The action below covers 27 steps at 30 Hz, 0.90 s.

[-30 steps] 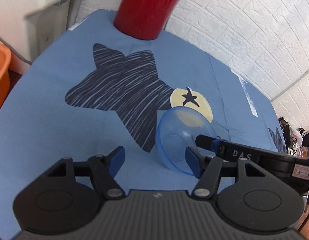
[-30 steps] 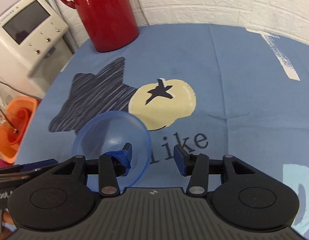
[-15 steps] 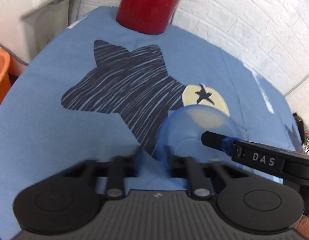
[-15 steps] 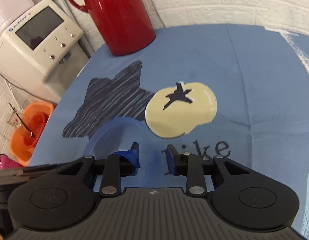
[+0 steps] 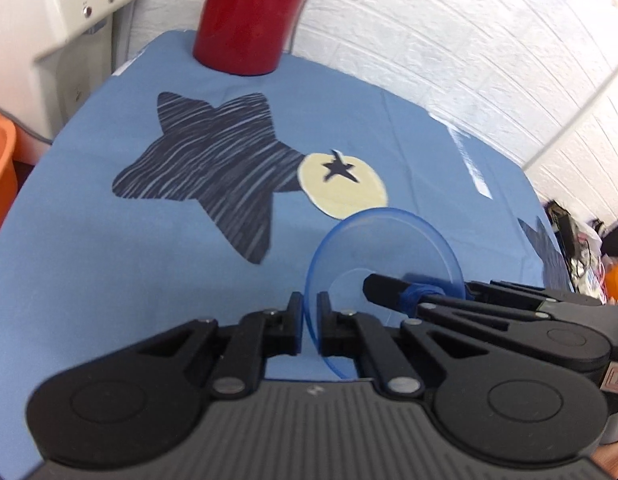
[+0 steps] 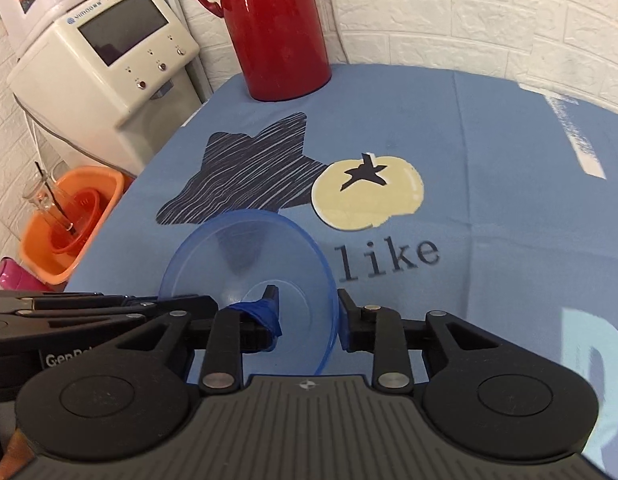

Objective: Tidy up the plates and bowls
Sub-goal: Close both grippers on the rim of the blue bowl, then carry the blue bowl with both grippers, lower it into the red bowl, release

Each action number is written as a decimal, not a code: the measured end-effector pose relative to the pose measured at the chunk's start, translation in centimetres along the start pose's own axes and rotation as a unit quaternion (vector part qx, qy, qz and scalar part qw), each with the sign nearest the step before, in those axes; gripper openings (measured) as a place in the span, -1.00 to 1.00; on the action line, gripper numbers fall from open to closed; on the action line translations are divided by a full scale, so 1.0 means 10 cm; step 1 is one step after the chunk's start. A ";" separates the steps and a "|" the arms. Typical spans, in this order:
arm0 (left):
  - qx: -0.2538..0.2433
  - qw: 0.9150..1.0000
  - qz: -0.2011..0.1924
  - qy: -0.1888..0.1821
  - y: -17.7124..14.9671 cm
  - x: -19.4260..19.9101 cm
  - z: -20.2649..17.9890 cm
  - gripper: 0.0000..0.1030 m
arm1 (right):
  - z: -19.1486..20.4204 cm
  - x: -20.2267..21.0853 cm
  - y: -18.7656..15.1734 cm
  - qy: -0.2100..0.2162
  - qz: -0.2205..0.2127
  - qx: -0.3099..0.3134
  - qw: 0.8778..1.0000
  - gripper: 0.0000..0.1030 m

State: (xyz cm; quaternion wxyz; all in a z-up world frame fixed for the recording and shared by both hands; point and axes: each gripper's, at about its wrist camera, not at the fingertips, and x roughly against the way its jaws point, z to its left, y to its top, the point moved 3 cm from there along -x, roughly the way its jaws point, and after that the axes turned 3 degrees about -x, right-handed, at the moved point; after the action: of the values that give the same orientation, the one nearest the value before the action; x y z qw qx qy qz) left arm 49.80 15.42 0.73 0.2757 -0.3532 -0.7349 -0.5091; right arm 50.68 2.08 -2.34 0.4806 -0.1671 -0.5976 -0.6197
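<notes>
A translucent blue bowl [image 5: 389, 248] is tilted up on its edge over the blue tablecloth [image 5: 109, 260]. My left gripper [image 5: 310, 320] is shut on the bowl's near rim, one finger on each side of the wall. In the right wrist view the same bowl [image 6: 237, 256] has its wall between the fingers of my right gripper [image 6: 309, 320], which stands open. The blue-taped finger [image 6: 265, 316] is inside the bowl and the other finger [image 6: 349, 320] sits just outside the rim. That taped finger [image 5: 393, 292] also shows inside the bowl from the left wrist view.
A tall red jug [image 6: 277, 32] stands at the table's back by the white brick wall. A white appliance [image 6: 105, 60] is to the left of the table. Below it is an orange basin [image 6: 69, 224] holding a glass. The cloth bears a dark star print [image 5: 213, 168].
My left gripper went from wide open to shut on the bowl's rim. The right gripper's fingers drew closer together around the bowl's wall. Both views pulled up and back a little.
</notes>
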 end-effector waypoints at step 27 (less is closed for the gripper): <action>-0.173 0.981 0.071 -0.056 -2.57 1.02 -1.82 -0.99 | -0.62 2.03 -2.46 -0.075 -0.003 -0.055 0.996 -0.63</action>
State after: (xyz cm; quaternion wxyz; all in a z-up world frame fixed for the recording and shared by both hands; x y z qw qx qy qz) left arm 23.91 -5.26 0.32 0.2046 -0.4749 -0.6228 -0.5871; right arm 23.59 -15.88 -2.15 0.4231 -0.2378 -0.5970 -0.6388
